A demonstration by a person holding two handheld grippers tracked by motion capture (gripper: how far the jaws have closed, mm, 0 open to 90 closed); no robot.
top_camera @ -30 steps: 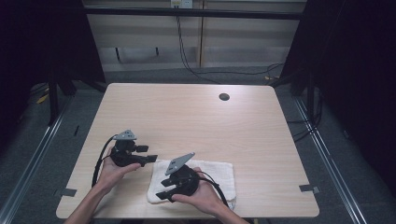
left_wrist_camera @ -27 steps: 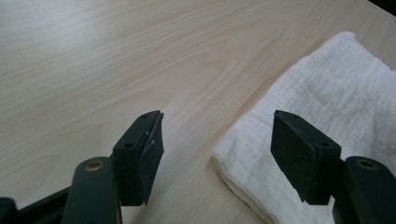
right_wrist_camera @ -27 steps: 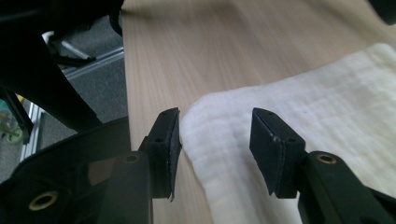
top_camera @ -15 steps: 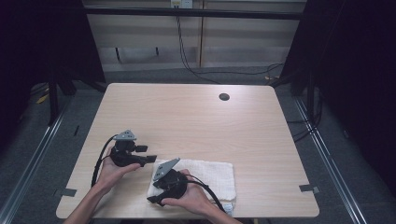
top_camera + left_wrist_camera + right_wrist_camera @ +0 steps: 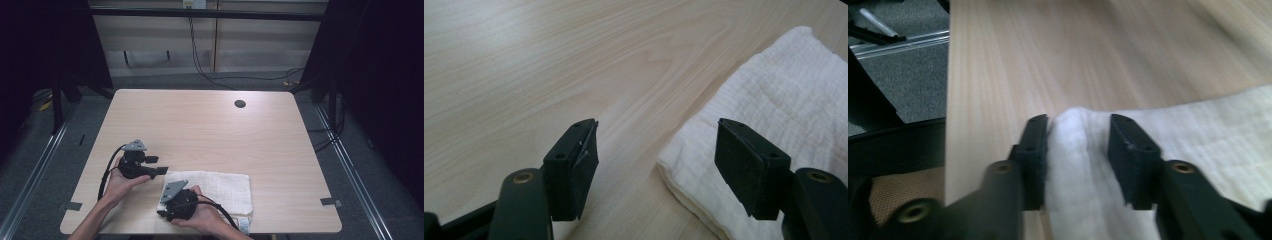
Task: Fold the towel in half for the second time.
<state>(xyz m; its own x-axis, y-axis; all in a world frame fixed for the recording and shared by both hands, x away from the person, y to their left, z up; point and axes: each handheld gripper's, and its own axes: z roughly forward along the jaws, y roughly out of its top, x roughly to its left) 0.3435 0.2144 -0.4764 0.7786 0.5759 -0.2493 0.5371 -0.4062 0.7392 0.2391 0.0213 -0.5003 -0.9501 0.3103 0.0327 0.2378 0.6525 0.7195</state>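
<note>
- Jaws of the right gripper (image 5: 1075,160) have just been closing around a bunched towel (image 5: 220,187) corner.
- Left gripper (image 5: 656,167) jaws are spread, straddling the towel's other corner.
- Towel lies at the table's (image 5: 200,125) near edge.

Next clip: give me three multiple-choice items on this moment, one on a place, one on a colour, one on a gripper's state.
1. Where does the towel lie on the table?
A. far edge
B. near edge
C. centre

2. What colour is the towel?
A. white
B. blue
C. grey

3. How do the left gripper jaws stand?
A. shut on the towel
B. shut empty
C. open

Answers: 1 B, it lies by the person's side in the high view. 2 A, white in every view. 3 C, a wide gap shows in the left gripper view, the towel's corner beyond it.
</note>
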